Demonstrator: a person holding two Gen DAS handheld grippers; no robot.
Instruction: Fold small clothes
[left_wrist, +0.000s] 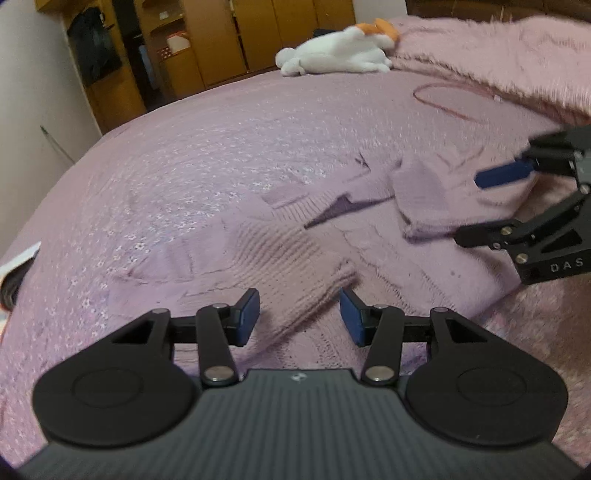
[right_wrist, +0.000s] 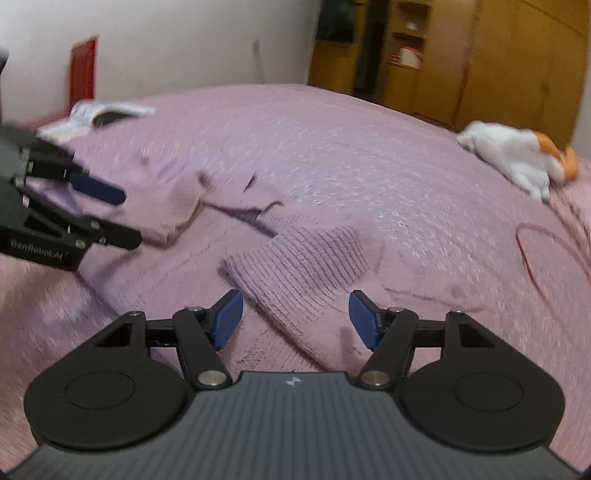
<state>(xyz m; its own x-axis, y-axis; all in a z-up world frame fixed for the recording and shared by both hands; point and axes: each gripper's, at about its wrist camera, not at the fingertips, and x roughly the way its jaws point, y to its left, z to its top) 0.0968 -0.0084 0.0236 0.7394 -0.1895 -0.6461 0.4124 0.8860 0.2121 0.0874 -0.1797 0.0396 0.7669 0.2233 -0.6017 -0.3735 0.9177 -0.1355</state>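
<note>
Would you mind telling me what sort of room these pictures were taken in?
Most likely a bedroom: a bed with a pink quilted bedspread, a white-and-orange plush toy lying on it, and a wooden wardrobe with open shelves against the wall.

Left gripper (left_wrist: 299, 317): matte black linkage arms, round black side discs, silver rivets at the pivots, blue rubber pads (left_wrist: 248, 308), ribbed dark grey body with a small white logo.
Right gripper (right_wrist: 295, 319): same build, blue pads (right_wrist: 364, 318); seen from the left wrist camera, its side bears white lettering "DAS".
</note>
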